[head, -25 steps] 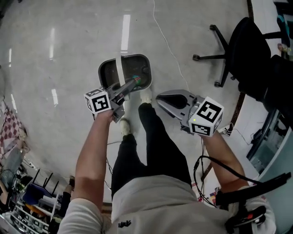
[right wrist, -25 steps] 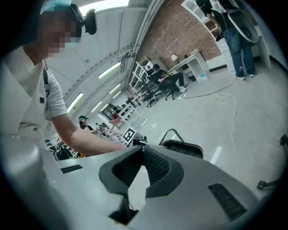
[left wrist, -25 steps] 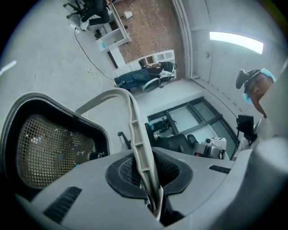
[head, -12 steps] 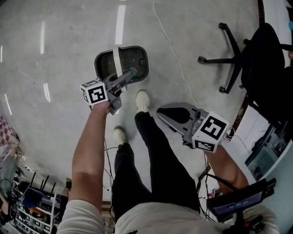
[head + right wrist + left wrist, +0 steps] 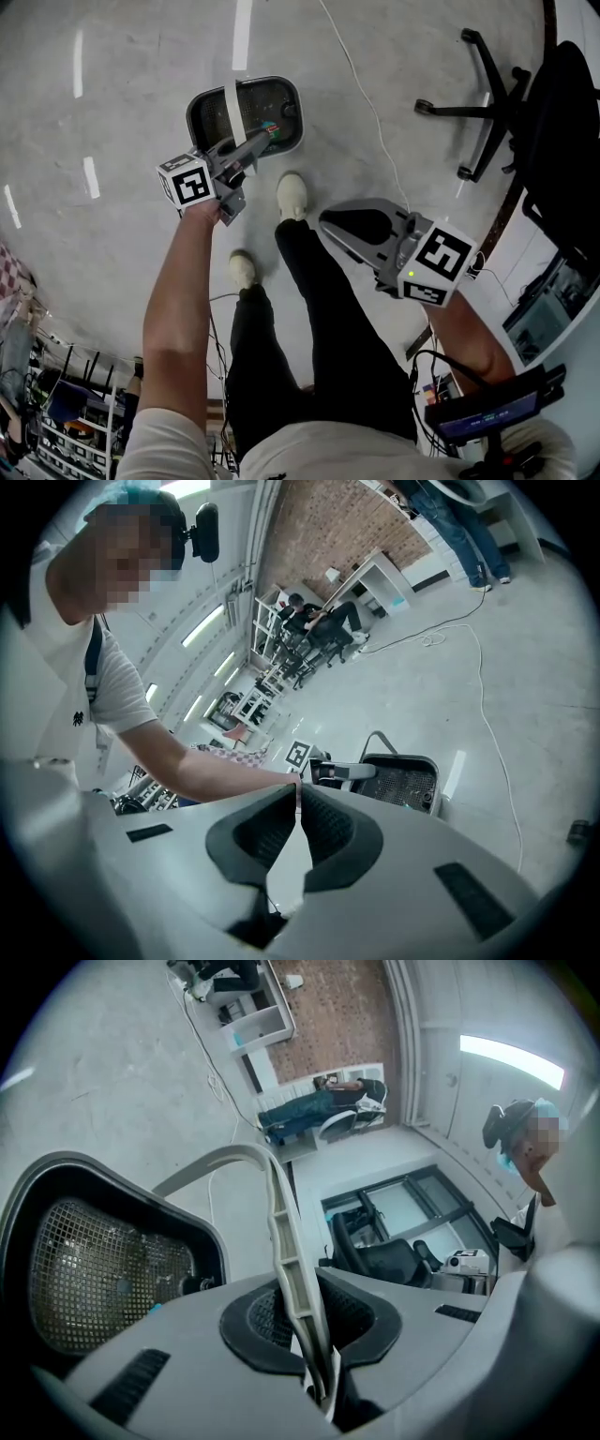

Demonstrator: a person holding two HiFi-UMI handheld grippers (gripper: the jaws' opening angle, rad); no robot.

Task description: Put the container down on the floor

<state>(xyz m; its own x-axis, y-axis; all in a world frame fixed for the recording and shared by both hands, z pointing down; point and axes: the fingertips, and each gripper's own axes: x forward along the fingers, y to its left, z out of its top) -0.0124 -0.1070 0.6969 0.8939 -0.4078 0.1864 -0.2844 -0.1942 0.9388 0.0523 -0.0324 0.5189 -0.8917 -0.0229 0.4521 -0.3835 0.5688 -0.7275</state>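
Observation:
The container (image 5: 267,101) is a dark grey bin with a mesh bottom and a white bail handle (image 5: 231,105). It sits or hangs just ahead of the person's shoes; whether it touches the floor I cannot tell. My left gripper (image 5: 265,136) is shut on the raised handle. In the left gripper view the white handle (image 5: 284,1241) runs between the pads and the container (image 5: 89,1260) lies below left. My right gripper (image 5: 328,221) is shut and empty, held right of the legs, apart from the container (image 5: 405,782).
A white cable (image 5: 370,103) trails over the grey floor right of the container. A black office chair (image 5: 502,108) stands at the upper right. The person's white shoes (image 5: 292,195) are just behind the container. Shelving with clutter (image 5: 47,412) fills the lower left.
My left gripper has carried the container farther forward and left, away from the body. The person's feet have shifted. The right gripper has drifted slightly down and right.

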